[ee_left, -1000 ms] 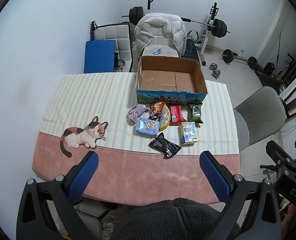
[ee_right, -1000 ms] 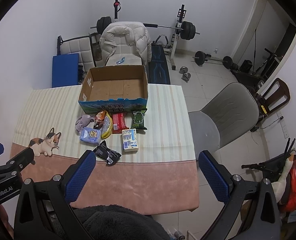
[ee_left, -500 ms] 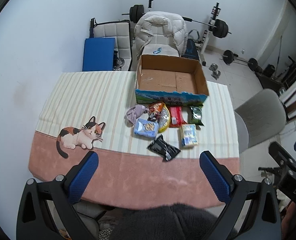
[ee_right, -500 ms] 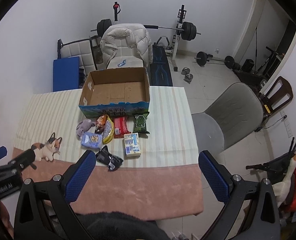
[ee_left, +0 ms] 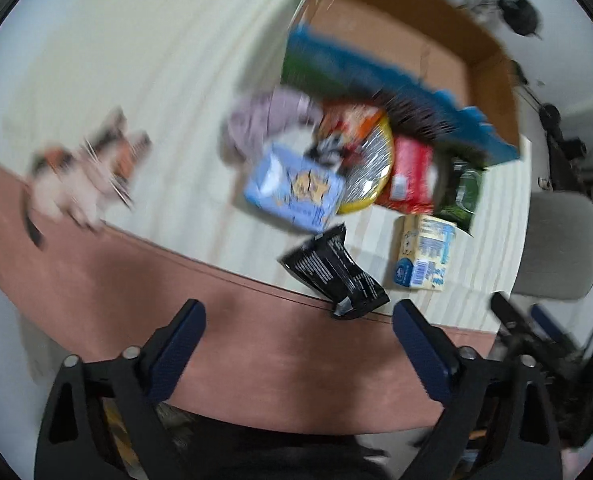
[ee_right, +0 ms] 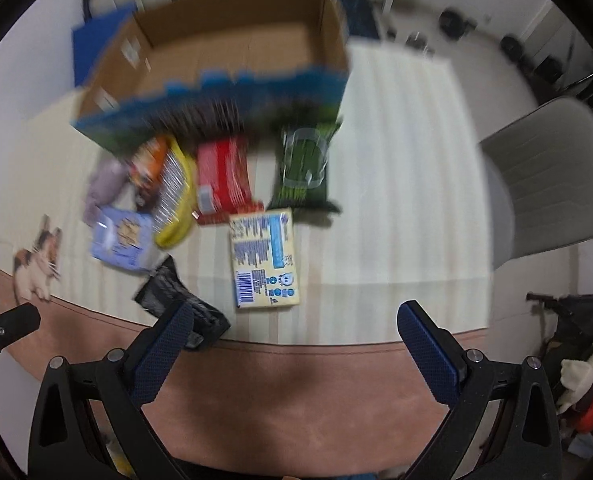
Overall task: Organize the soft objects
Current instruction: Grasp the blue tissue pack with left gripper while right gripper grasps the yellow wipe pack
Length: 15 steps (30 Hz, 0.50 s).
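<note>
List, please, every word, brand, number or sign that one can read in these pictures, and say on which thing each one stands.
No text can be read with certainty.
Cream carton: blue print and a barcode, too small and blurred.
Black packet: white print, too small.
Blue-fronted cardboard box: dark print on its front, smeared by motion.
Light blue packet: a yellow cartoon figure, lettering blurred.
Red packet and green packet: labels blurred.
</note>
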{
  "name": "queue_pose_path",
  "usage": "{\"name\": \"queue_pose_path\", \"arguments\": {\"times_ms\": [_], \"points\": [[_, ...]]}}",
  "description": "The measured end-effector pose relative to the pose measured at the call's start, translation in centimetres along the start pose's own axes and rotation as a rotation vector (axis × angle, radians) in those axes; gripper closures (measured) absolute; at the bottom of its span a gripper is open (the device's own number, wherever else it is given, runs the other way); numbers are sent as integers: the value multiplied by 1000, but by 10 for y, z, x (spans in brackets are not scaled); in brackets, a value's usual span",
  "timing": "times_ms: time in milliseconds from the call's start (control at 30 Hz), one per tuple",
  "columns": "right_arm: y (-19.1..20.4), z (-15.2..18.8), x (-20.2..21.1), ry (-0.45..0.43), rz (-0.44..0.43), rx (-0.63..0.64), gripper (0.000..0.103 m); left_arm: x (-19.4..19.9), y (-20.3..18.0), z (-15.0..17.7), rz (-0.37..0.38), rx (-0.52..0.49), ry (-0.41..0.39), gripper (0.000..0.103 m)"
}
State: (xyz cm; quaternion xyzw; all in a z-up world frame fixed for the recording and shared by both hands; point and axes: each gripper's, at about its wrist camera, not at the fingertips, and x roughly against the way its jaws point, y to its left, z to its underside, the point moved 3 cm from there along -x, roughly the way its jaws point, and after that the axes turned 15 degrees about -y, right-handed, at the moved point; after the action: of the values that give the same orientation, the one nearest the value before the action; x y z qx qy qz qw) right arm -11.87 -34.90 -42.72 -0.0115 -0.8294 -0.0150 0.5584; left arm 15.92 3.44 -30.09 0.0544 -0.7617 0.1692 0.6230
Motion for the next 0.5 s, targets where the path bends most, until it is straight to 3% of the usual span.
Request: {"name": "queue_pose_path", "arguments": {"times_ms": [133,267,367,500], "points": [[9,3,-67,94,-37,-13,1,-50,19,-17,45,233,85,12],[14,2,-108,128,-26,-39,2,-83,30,-40,32,381,89,12],[16,4,-126,132,-6,-43,2,-107,27,-58,-22,403,87,12],[21,12,-144,142,18,-34,3,-142,20,-73,-139,341,93,12]]}}
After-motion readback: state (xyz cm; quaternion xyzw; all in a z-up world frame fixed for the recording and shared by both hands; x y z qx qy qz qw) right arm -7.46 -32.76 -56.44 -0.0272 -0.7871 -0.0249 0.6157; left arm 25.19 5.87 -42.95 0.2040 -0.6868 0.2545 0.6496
